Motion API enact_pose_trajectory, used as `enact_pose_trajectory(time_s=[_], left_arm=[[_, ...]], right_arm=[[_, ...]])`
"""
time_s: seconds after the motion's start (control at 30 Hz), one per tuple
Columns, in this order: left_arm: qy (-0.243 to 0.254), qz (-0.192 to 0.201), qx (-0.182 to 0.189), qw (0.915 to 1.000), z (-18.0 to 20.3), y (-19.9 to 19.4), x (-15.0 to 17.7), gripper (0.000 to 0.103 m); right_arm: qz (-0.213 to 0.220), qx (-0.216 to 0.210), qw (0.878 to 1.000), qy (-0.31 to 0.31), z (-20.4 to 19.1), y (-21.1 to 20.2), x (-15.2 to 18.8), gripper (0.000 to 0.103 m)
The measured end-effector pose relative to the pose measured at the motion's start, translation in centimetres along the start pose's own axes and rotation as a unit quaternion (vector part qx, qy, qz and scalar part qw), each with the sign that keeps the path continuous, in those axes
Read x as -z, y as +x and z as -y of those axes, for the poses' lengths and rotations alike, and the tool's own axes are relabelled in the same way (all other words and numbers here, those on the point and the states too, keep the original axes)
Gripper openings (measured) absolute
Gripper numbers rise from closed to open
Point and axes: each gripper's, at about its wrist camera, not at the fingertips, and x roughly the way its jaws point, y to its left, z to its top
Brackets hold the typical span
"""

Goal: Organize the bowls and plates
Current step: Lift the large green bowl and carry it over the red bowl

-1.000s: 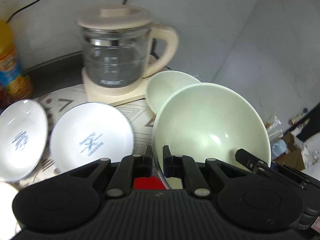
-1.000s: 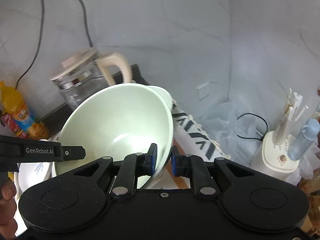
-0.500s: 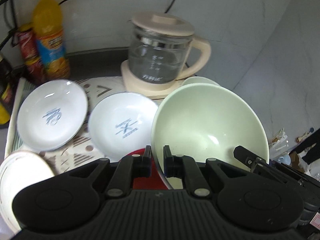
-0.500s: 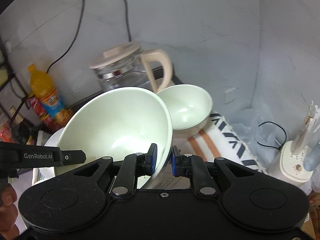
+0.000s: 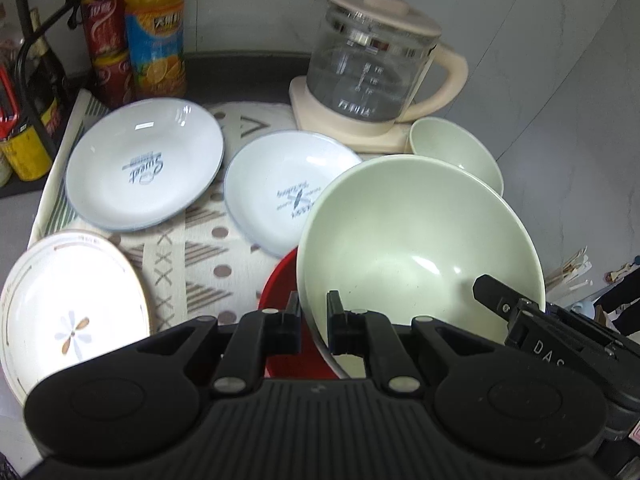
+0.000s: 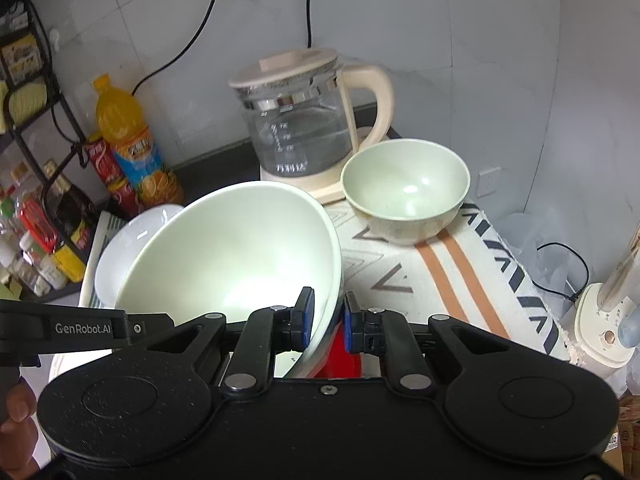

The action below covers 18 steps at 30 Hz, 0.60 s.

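Observation:
Both grippers hold the large pale green bowl [image 5: 416,248] by its rim, lifted and tilted over a red bowl [image 5: 280,292]. My left gripper [image 5: 313,322] is shut on the near left rim. My right gripper [image 6: 327,320] is shut on the opposite rim of the same bowl [image 6: 232,252]. A smaller green bowl [image 6: 406,188] sits on the patterned mat beside the kettle; it also shows in the left wrist view [image 5: 452,152]. Two white plates with blue print [image 5: 144,164] [image 5: 280,196] and a flower-pattern plate [image 5: 68,300] lie on the mat.
A glass kettle with cream base [image 5: 372,68] stands at the back. An orange juice bottle [image 5: 156,28] and red cans [image 5: 106,40] stand at back left beside a black rack [image 6: 36,184]. A white device with cable [image 6: 604,328] sits at the right.
Both grippers with the large green bowl have pulled back and tilted down, so the plates, bottle and small bowl have come into fuller view. The grip has not changed.

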Motion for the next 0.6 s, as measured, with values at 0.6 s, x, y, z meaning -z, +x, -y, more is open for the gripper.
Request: enact_pose_trajectory(time_s=[0.6], left_arm=[[0.002,-0.043,0.001,0.9991,-0.9,2.6,1.9,0.009]], right_arm=[[-0.033,0.016,0.999,-0.005,-0.2,1.5,2.6,0.014]])
